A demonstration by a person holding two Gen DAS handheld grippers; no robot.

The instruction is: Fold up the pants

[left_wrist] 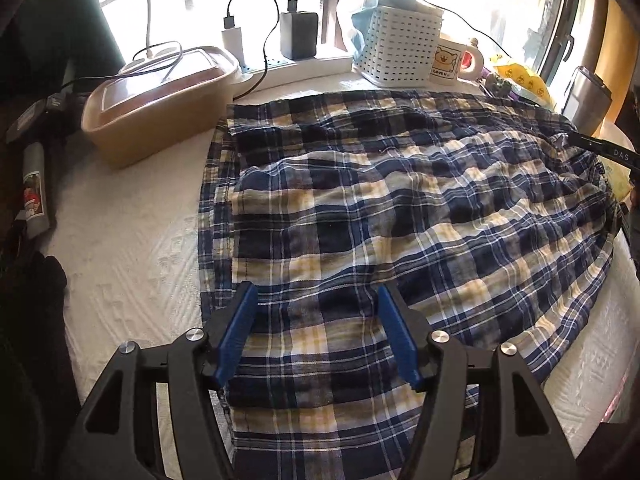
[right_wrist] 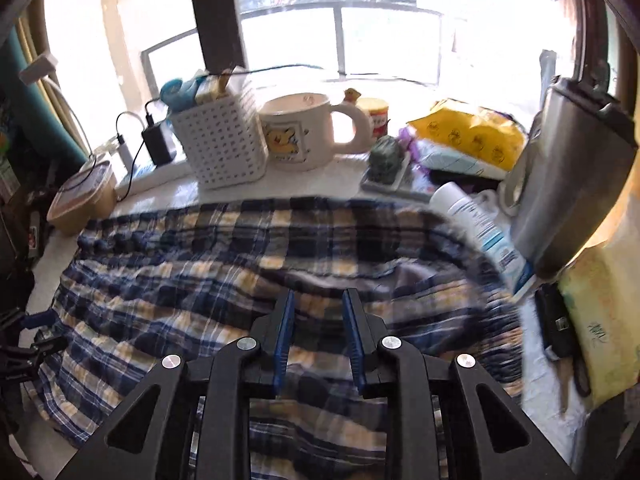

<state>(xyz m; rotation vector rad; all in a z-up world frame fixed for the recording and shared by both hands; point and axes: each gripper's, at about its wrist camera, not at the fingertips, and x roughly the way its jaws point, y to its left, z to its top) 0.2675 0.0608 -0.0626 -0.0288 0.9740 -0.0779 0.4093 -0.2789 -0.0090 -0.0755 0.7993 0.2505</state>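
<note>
Left wrist view: plaid pants (left_wrist: 392, 208) lie folded over on the white cloth-covered table (left_wrist: 132, 264), mid-fold.

The cloth fills the picture from 6 to 2 o'clock, its stepped edges at 9. The left gripper (left_wrist: 316, 300) hovers over the near edge, jaws spread, gripping nothing. The right gripper (right_wrist: 319, 300) shows narrowed jaws above the fabric, no cloth visibly between them. Next, probably, each must pinch an edge and carry it across, clear of the basket (left_wrist: 400, 46) and mug (left_wrist: 446, 62) at 12 o'clock.

My left gripper (left_wrist: 316, 300) sits low in the frame, angled downward, jaws well apart. My right gripper (right_wrist: 319, 306), lower centre, shows narrow jaws gripping nothing.
</note>
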